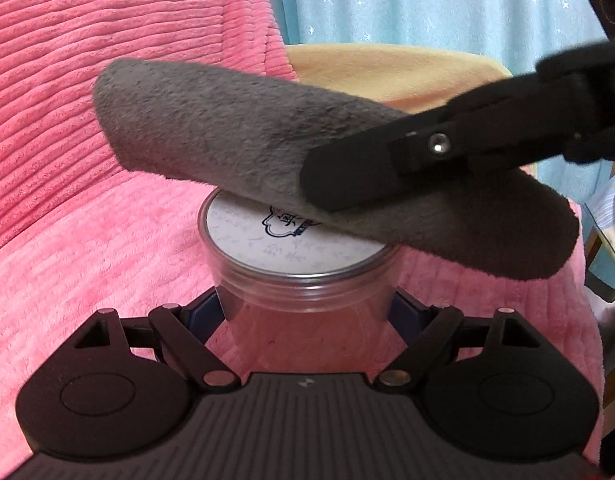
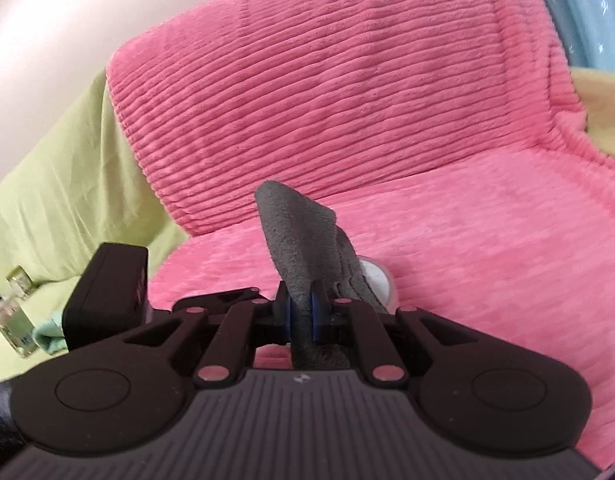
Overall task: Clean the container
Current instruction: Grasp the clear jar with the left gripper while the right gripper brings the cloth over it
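Item: clear round plastic container point(image 1: 303, 312) with a white printed lid point(image 1: 291, 240), upright on a pink ribbed plush cover point(image 1: 87, 200), clamped at its sides by the left gripper point(image 1: 305, 308). Item: folded grey microfibre cloth point(image 1: 235, 136), pinched flat in the right gripper point(image 2: 301, 314), its underside lying across the lid's far edge. Background: pale blue star-print curtain point(image 1: 427, 4).

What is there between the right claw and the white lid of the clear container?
The folded grey cloth, pinched in the right claw, lies on the white lid. The left wrist view shows it best.
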Demonstrator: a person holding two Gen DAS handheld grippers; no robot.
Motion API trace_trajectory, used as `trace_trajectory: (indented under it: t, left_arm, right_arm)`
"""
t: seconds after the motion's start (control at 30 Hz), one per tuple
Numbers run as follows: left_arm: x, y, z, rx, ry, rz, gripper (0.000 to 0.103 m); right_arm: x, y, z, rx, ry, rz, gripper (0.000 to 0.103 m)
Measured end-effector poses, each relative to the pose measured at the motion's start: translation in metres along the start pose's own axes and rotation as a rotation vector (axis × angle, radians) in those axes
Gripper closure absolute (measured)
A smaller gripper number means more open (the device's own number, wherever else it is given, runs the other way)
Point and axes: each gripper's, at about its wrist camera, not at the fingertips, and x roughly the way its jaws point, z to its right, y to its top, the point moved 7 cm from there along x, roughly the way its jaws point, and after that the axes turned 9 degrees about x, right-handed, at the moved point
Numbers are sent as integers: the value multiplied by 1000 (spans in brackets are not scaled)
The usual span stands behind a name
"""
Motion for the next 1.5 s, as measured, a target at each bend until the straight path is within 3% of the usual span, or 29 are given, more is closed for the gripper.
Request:
trace_trajectory:
  t: [0.27, 0.43, 0.57, 0.73, 0.87, 1.2, 1.5]
  left_arm:
    - [5, 4, -3, -4, 1, 0, 18]
    - [5, 4, -3, -4, -5, 0, 18]
    - [6, 6, -3, -5, -11, 1, 18]
    - [4, 3, -5, -14, -14, 4, 17]
    - [7, 4, -4, -15, -10, 1, 18]
    - [8, -3, 0, 34, -13, -54, 18]
    - [16, 1, 5, 89, 16, -80, 11]
  right_arm:
    - [27, 5, -5, 26, 51, -6, 97]
    - [23, 10, 16, 48, -22, 74, 97]
    - [8, 6, 21, 26, -61, 72, 97]
    - [1, -5, 6, 44, 51, -4, 96]
    - [11, -4, -1, 56, 79, -11, 96]
    - [14, 7, 9, 93, 7, 76, 97]
    - [6, 11, 23, 152, -3, 101, 97]
